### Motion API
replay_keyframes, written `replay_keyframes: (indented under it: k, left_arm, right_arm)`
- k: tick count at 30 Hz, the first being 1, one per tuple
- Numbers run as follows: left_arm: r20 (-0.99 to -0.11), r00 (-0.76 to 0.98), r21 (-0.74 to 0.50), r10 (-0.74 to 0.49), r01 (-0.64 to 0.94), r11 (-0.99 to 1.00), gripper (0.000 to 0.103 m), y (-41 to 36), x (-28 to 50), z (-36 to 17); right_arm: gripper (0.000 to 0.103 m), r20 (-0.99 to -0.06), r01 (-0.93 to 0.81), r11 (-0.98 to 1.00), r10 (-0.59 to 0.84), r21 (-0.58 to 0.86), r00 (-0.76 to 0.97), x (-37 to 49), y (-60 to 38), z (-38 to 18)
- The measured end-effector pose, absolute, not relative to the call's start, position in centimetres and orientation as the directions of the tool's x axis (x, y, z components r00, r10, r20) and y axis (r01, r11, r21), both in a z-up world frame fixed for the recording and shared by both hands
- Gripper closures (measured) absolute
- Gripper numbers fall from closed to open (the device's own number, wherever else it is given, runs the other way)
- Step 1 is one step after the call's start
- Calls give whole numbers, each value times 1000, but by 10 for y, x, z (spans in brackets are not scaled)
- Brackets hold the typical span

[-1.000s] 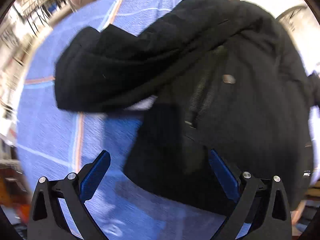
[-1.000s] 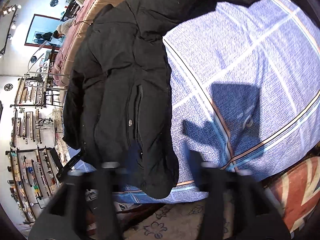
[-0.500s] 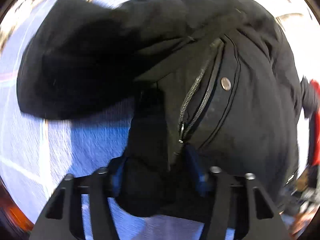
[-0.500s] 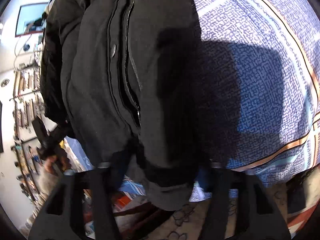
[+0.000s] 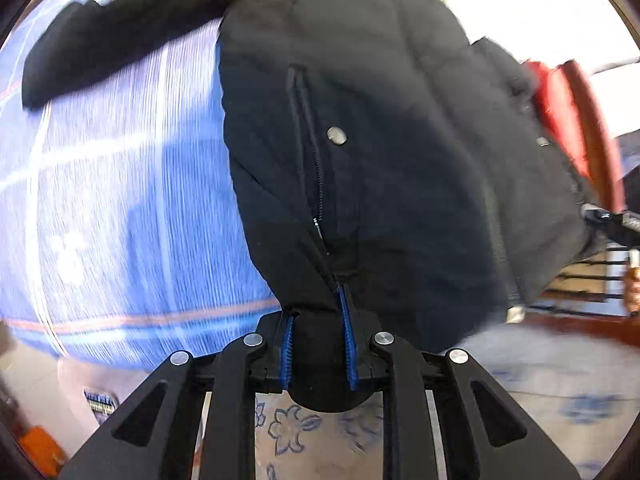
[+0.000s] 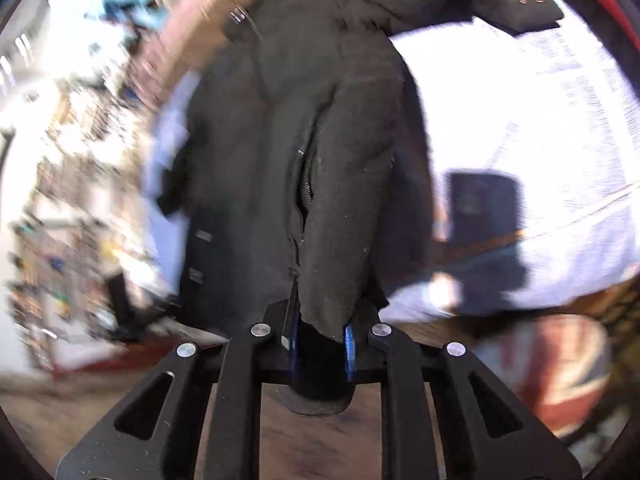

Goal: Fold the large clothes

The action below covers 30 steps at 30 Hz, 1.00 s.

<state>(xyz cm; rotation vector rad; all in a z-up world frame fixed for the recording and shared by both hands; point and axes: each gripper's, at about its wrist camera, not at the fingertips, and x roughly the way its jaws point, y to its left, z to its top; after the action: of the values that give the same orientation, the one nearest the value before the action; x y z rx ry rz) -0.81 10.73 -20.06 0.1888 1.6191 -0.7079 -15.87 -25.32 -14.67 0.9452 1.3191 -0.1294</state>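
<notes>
The left claw [image 5: 318,340] was clamped on the hem of a black jacket [image 5: 380,140], next to its zipper [image 5: 314,168] and a metal snap [image 5: 337,135]. The right claw [image 6: 320,340] pinched another part of the hem. The jacket hung stretched from both claws over a bed's blue plaid bedspread [image 5: 120,200], one sleeve [image 5: 120,32] trailing across it.
</notes>
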Motion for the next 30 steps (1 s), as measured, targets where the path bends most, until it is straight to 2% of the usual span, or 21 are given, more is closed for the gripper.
replay_keyframes:
  k: [2, 3, 4, 5, 6, 7, 9, 10, 13, 14, 15, 16, 18, 20, 24, 26, 29, 30]
  left_arm:
    - [-965, -180, -256, -193, 463, 848, 82, 112, -11, -232]
    - [-969, -177, -237, -173, 455, 858, 75, 112, -10, -242]
    - [-971, -174, -224, -161, 450, 864, 64, 114, -7, -248]
    - [-974, -169, -211, -149, 451, 867, 57, 112, -2, -251]
    - [-981, -152, -180, -122, 464, 867, 45, 114, 1, -247]
    - [-987, -120, -151, -105, 480, 864, 42, 119, 5, -238]
    - [-995, -64, -99, -78, 489, 866, 38, 129, 19, -217]
    - [-996, -39, -84, -74, 484, 871, 30, 135, 21, -205]
    - [-992, 73, -55, -104, 489, 871, 19, 143, 35, -162]
    - [-989, 102, -46, -110, 495, 868, 16, 137, 34, -154]
    - [-982, 134, -46, -131, 506, 861, 13, 126, 39, -146]
    - [-976, 147, -61, -159, 517, 853, 13, 111, 38, -142]
    - [-967, 131, -117, -217, 529, 841, 13, 81, 49, -147]
    - [-966, 87, -163, -243, 525, 835, 13, 50, 58, -169]
    - [-991, -7, -114, -134, 568, 815, 13, -3, 45, -231]
    - [-999, -46, -48, -26, 579, 814, 5, -15, 36, -267]
    - [-1000, -2, -24, -28, 552, 833, 4, -16, 34, -273]
    - [-1000, 10, -10, -18, 544, 839, 4, -19, 33, -274]
  right_arm:
    - [83, -879, 636, 621, 421, 458, 222, -161, -245, -185]
    - [81, -884, 652, 617, 426, 441, 194, -159, -238, -202]
    - [77, -904, 666, 638, 406, 386, 135, -155, -229, -223]
    - [75, -929, 675, 673, 367, 302, 50, -150, -221, -242]
    - [72, -942, 670, 702, 334, 241, -12, -149, -216, -252]
    - [67, -957, 653, 737, 284, 174, -65, -148, -214, -259]
    - [64, -965, 648, 747, 254, 150, -70, -148, -215, -250]
    - [63, -965, 649, 745, 254, 155, -61, -147, -218, -239]
    - [61, -991, 571, 815, 135, 97, -24, -120, -218, -191]
    - [56, -996, 515, 853, 86, 89, 30, -105, -213, -172]
    - [40, -996, 468, 880, 49, 81, 78, -91, -207, -157]
    - [27, -992, 422, 903, 22, 74, 128, -75, -203, -146]
    - [26, -984, 314, 945, 40, 95, 176, -40, -190, -143]
    - [26, -988, 230, 970, 43, 76, 146, -19, -186, -163]
    - [26, -1000, 141, 990, 21, 20, -12, 22, -159, -228]
    - [25, -991, 98, 995, -4, -17, -135, 31, -145, -271]
    - [16, -990, 84, 994, -55, -67, -131, 37, -140, -291]
    - [5, -985, 78, 991, -96, -108, -142, 40, -139, -294]
